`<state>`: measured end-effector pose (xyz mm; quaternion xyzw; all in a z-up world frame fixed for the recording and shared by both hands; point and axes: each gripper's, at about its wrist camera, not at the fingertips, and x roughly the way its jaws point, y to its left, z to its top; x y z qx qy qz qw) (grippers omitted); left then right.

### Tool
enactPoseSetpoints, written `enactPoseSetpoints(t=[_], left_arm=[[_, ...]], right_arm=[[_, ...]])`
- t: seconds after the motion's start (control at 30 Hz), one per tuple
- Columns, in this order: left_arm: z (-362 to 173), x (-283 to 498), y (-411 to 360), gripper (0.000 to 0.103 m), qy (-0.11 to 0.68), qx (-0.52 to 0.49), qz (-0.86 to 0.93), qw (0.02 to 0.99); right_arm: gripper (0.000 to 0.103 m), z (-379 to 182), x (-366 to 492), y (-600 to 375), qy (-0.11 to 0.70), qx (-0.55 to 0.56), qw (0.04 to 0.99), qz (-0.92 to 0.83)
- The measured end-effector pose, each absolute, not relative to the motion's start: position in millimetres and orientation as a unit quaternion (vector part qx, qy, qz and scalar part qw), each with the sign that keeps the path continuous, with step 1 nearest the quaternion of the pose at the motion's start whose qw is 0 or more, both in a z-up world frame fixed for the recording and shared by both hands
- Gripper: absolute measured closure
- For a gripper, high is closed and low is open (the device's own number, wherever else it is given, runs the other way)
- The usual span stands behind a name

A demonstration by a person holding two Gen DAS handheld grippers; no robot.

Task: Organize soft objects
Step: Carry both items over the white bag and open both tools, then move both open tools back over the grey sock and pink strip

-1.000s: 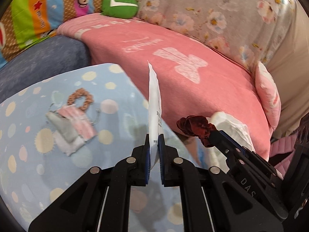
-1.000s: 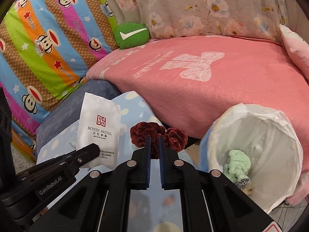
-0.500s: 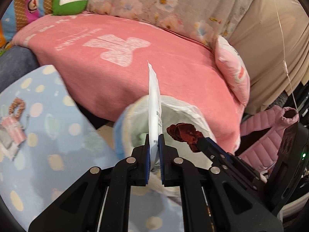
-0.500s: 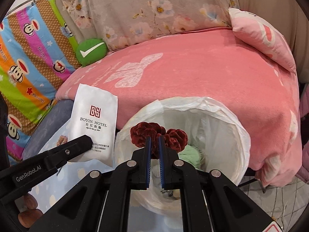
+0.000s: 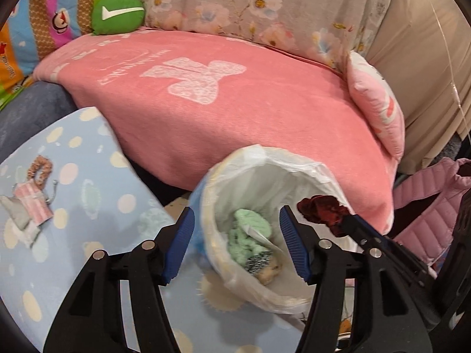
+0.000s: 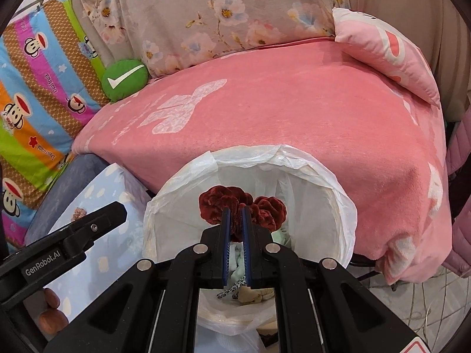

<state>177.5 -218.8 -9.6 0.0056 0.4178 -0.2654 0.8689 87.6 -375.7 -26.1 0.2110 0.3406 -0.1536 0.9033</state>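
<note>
Pink blanket (image 5: 265,123) covers a soft couch at the back, and a flowery cloth (image 6: 223,20) hangs behind it. Right in front of the blanket stands a round bin (image 6: 332,206) with a thin white bag inside it.

Over the bin's open top hangs a dark red scrunchie (image 6: 241,206). The right gripper (image 6: 235,214) pinches it, with the two blue pads pressed close together on the fabric. From the left camera, the same scrunchie (image 5: 321,210) shows at the tip of that gripper (image 5: 347,220), above the far right rim of the bin (image 5: 300,164).

Down inside the bin lies a fluffy green cloth (image 5: 250,235). A white paper packet (image 5: 260,236) lies on top of it, though it is a bit blurry. Next to these sits something spotted and something tan, too small to tell.

The left gripper (image 5: 235,244) is above the near side of the bin. Its jaws are opening, spread wide, with nothing between the pads. From the right camera, one black finger (image 6: 97,220) of it shows at the left.

To the left of the bin is a light blue sheet (image 5: 73,206) with pale dots. On it lie a small brown scrunchie (image 5: 39,166) and a little pink and grey cloth thing (image 5: 29,209), close together.

Farther back, a round green cushion (image 5: 117,13) with a white tick rests by a bright striped blanket (image 6: 38,94). A pink pillow (image 6: 385,50) lies at the right end of the couch, and a puffy pink jacket (image 5: 435,206) is beside it.
</note>
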Motion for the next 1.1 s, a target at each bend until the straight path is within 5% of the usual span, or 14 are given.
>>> enactPoseSetpoints(t=[0.5, 1.1], left_arm=[[-12, 188, -155, 0.042, 0.413, 0.001, -0.197, 0.889], [-23, 194, -84, 0.042, 0.420, -0.028, -0.144, 0.895]], right_arm=[[0.064, -16, 110, -326, 0.336, 0.186, 0.916, -0.121], [0.048, -15, 128, -246, 0.356, 0.134, 0.922, -0.069]])
